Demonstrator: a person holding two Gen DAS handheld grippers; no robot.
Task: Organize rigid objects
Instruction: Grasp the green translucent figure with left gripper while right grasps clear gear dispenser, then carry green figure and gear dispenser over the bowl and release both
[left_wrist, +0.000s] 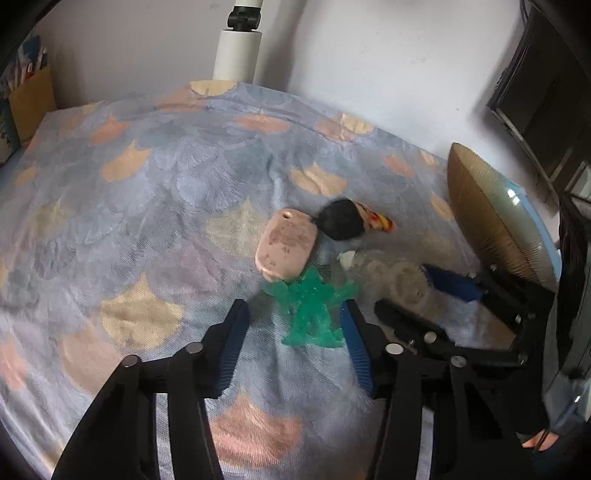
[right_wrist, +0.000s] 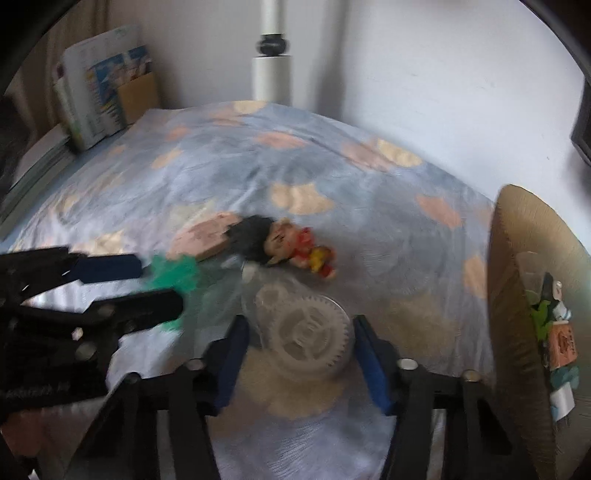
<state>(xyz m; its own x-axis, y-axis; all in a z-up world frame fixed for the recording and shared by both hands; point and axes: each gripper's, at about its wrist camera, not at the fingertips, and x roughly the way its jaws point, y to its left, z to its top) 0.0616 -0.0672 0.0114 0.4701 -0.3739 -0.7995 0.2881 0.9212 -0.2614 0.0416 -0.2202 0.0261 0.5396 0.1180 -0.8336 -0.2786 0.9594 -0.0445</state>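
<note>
Straddling the gear (right_wrist: 310, 332), your right gripper (right_wrist: 297, 350) stood part open, pads not pressing. Left gripper (left_wrist: 291, 328), also part open, empty, had the green toy (left_wrist: 310, 314) at its one o'clock.

The left hand-held gripper (left_wrist: 293, 325) straddles a green toy (left_wrist: 312, 314) on the desk (left_wrist: 147, 221), beside a pink case (left_wrist: 286, 247).

Both wrist cameras look steeply down, close over the blue cloth with peach fan shapes (left_wrist: 155, 206); both views share the black-haired toy figure (right_wrist: 291, 243) and the pink oval block (left_wrist: 286, 245)
</note>
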